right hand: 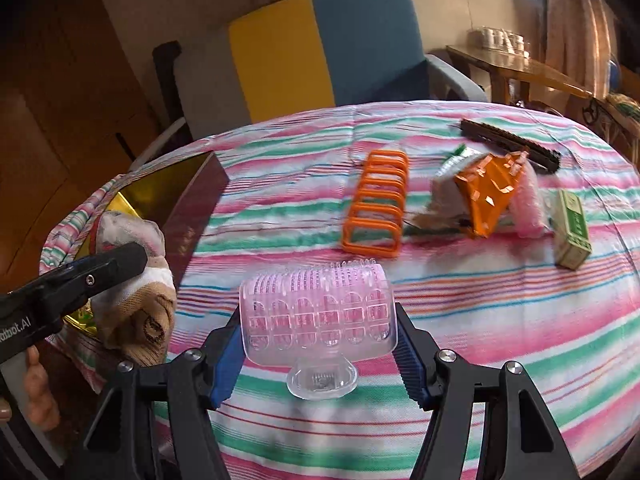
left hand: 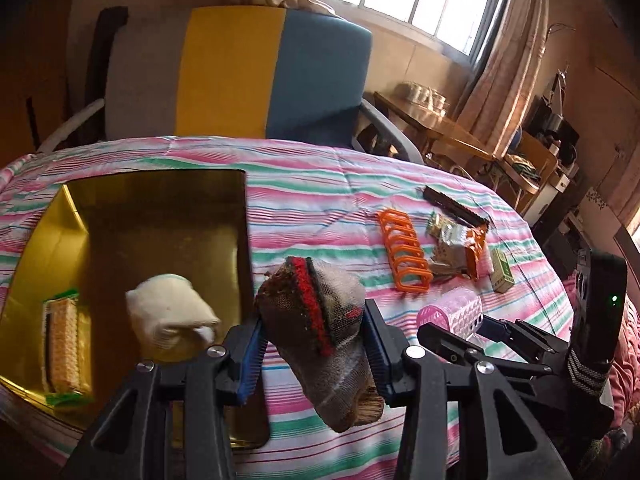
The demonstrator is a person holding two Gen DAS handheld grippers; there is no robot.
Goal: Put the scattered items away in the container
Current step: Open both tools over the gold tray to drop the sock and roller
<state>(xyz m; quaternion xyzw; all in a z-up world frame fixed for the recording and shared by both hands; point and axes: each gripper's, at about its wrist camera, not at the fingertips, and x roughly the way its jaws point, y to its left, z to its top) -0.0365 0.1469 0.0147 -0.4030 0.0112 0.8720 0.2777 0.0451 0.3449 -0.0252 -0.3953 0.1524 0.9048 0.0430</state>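
Left gripper [left hand: 314, 344] pinching limp brown knitted sock [left hand: 320, 320] right of gold-lined box [left hand: 160, 184], right gripper [right hand: 318, 340] clamping slippery pink plastic roller [right hand: 318, 312]; could slip.

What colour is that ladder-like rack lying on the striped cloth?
Orange; the rack shows best in the right wrist view.

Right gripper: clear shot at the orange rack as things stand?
Probably not yet. The right gripper is shut on the pink hair roller, so its jaws are occupied. The orange rack lies uncovered on the striped cloth just beyond, with nothing between.
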